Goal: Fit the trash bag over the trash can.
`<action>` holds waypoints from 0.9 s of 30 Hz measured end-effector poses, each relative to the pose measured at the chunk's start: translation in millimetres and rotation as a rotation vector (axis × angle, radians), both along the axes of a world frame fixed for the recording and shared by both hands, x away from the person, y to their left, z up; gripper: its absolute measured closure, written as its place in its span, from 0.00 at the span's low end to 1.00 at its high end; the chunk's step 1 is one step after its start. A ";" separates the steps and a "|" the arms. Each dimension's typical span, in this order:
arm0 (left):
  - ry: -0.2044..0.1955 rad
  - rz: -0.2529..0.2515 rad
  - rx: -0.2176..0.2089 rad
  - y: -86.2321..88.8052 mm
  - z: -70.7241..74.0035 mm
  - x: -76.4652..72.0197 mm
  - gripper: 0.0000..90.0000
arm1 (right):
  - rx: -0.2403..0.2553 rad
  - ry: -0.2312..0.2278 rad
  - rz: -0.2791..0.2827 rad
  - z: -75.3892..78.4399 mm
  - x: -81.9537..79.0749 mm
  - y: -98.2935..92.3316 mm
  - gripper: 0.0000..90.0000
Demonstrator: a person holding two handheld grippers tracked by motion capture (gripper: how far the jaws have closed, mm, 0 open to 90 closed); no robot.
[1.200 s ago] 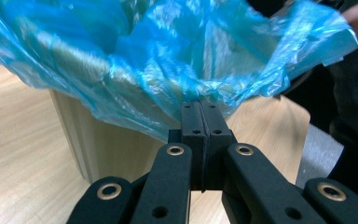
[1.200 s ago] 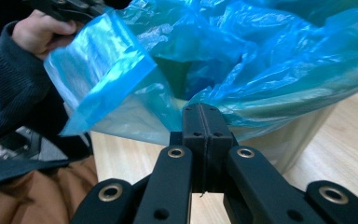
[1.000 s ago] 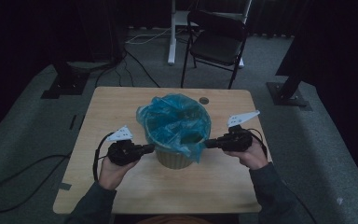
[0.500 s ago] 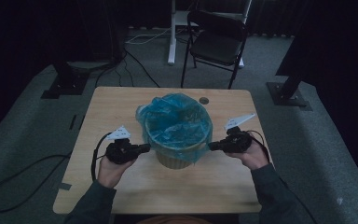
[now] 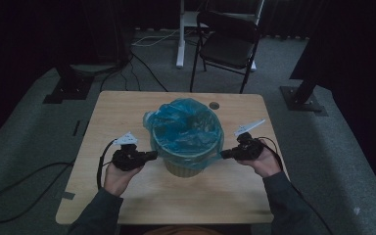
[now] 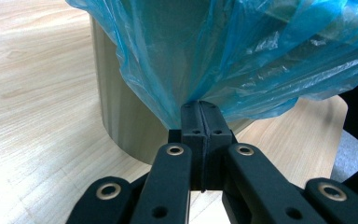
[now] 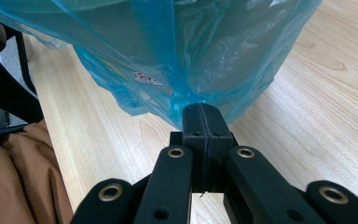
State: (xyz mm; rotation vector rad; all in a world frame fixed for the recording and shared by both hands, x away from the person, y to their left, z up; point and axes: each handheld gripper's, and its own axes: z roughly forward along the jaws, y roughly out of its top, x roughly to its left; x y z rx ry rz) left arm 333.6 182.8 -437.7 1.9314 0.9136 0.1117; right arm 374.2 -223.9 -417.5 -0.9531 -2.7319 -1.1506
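A beige round bin stands mid-table with a blue plastic bag lining it and folded over its rim. My left gripper sits at the bin's left side, shut on the bag's hanging edge. In the left gripper view the jaws meet on a pinch of blue film beside the bin wall. My right gripper is at the bin's right side, likewise shut on the bag's edge. The right gripper view shows its closed tips holding bunched film.
The wooden table has a small round hole behind the bin. A black folding chair and a white desk leg stand beyond the far edge. Cables lie on the grey floor.
Both grippers have sunk a little along the bin's sides, drawing the bag's edge down. The bag now lies flatter and tighter over the rim.
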 end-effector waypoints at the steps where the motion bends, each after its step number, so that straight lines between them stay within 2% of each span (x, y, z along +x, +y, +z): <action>1: -0.013 0.011 -0.008 3.0 2.5 -1.4 0.94 | 0.018 -0.014 0.012 3.0 -1.5 -1.7 0.92; 2: -0.013 0.011 -0.008 3.0 2.5 -1.4 0.91 | 0.018 -0.014 0.012 3.0 -1.5 -1.7 0.92; 3: -0.026 0.016 -0.015 7.2 5.9 -3.0 0.88 | 0.045 -0.021 0.036 7.3 -3.0 -4.3 0.85; 6: -0.042 0.029 -0.020 11.0 9.9 -4.4 0.83 | 0.065 -0.041 0.045 14.6 -5.4 -8.2 0.80; 7: -0.058 0.041 -0.021 14.8 14.0 -5.5 0.81 | 0.071 -0.050 0.047 17.0 -5.9 -9.8 0.79; 10: -0.073 0.054 -0.027 18.3 17.5 -6.1 0.79 | 0.086 -0.061 0.047 21.7 -6.4 -13.3 0.78; 13: -0.097 0.073 -0.034 23.5 23.7 -5.4 0.76 | 0.112 -0.092 0.031 30.4 -5.2 -20.0 0.76; 19: -0.123 0.089 -0.038 29.9 31.3 -4.3 0.71 | 0.133 -0.126 0.005 38.8 -3.2 -25.1 0.73; 21: -0.136 0.094 -0.040 33.6 33.2 -6.4 0.69 | 0.139 -0.153 -0.011 43.4 -0.3 -25.2 0.73; 26: -0.140 0.106 -0.044 39.2 33.9 -9.5 0.66 | 0.149 -0.177 -0.031 48.6 4.4 -24.5 0.73; 27: -0.143 0.115 -0.050 40.5 33.7 -10.8 0.66 | 0.157 -0.197 -0.048 52.9 10.0 -22.7 0.73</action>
